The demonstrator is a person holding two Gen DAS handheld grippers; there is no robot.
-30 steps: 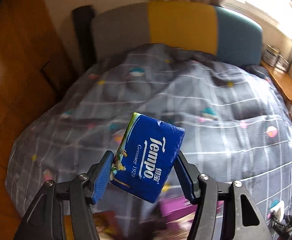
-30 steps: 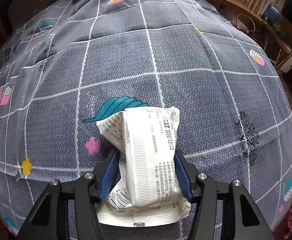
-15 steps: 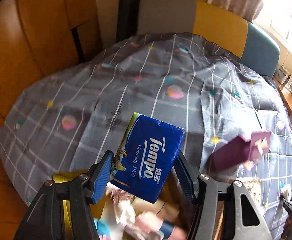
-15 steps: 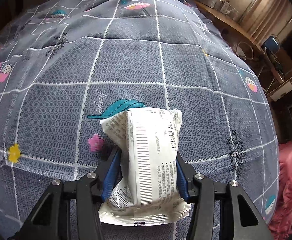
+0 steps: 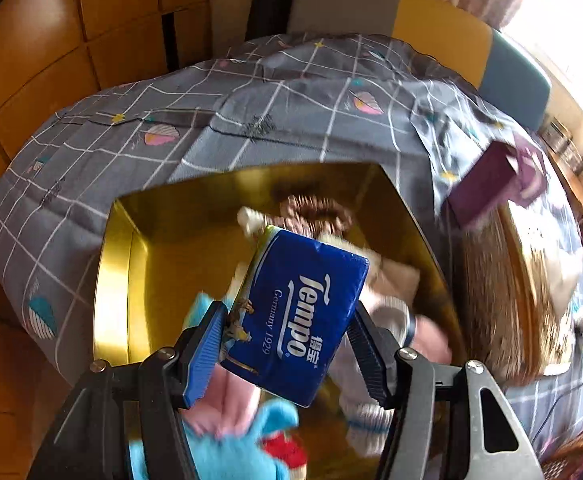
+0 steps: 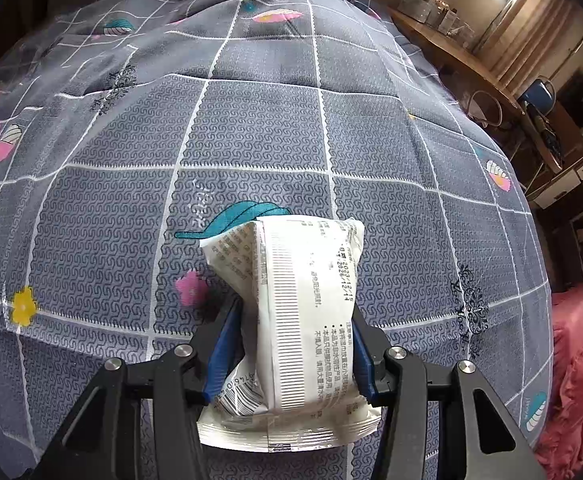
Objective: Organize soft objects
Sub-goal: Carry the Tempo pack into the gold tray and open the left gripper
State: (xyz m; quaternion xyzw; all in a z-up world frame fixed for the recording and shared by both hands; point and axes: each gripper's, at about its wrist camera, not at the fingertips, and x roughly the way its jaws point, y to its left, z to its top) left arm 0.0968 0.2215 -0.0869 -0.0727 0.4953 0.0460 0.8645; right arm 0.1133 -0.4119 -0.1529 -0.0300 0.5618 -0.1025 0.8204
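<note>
The blue plastic-wrapped Tempo tissue pack (image 5: 297, 320) is clamped between the blue pads of the left gripper (image 5: 287, 354), its long axis tilted up and away from the fingers, and it is held above the open yellow box (image 5: 115, 280), where soft toys and socks already lie. Open room is judged to remain at the box's bare left side, inside the rim. The white crinkled wet-wipe packet (image 6: 295, 320) is gripped by the right gripper (image 6: 291, 350) over the grey checked bedspread (image 6: 251, 120), well apart from the box.
</note>
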